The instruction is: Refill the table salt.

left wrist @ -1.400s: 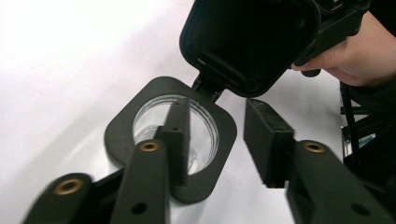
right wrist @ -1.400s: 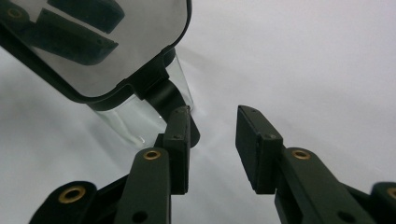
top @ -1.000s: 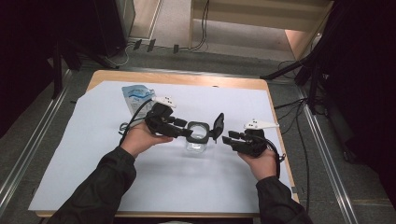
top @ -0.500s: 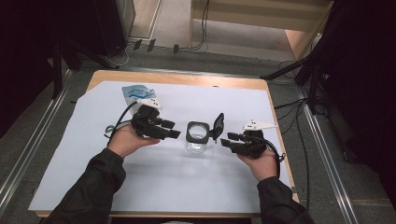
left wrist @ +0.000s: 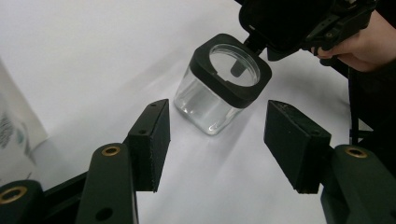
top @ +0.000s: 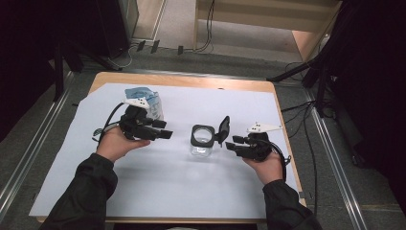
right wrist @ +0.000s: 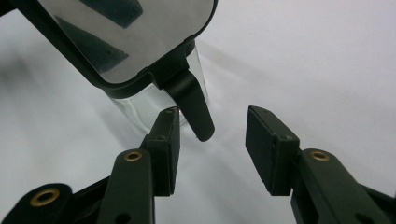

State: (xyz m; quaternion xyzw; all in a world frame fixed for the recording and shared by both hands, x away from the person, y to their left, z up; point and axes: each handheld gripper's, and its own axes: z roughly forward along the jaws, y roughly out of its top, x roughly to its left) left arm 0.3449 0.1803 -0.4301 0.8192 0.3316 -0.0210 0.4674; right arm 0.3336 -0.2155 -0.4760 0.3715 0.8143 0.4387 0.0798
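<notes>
- Clear square jar (top: 201, 143) with hinged black lid (top: 223, 129) flipped up: judged rigid, slippery, breakable; black collar (left wrist: 233, 70) is best gripped.
- Left gripper (top: 165, 134), jaws apart and just opening, is seen left of jar, nothing between.
- Right gripper (top: 231, 145), jaws apart, is seen just right of jar, beside lid tab (right wrist: 194, 109).

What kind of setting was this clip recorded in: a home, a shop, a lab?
Most likely a lab or recording workspace. A wooden table covered with a white sheet stands between floor rails, with cables trailing over grey carpet, dark stands and equipment around it, and nothing homelike.
</notes>
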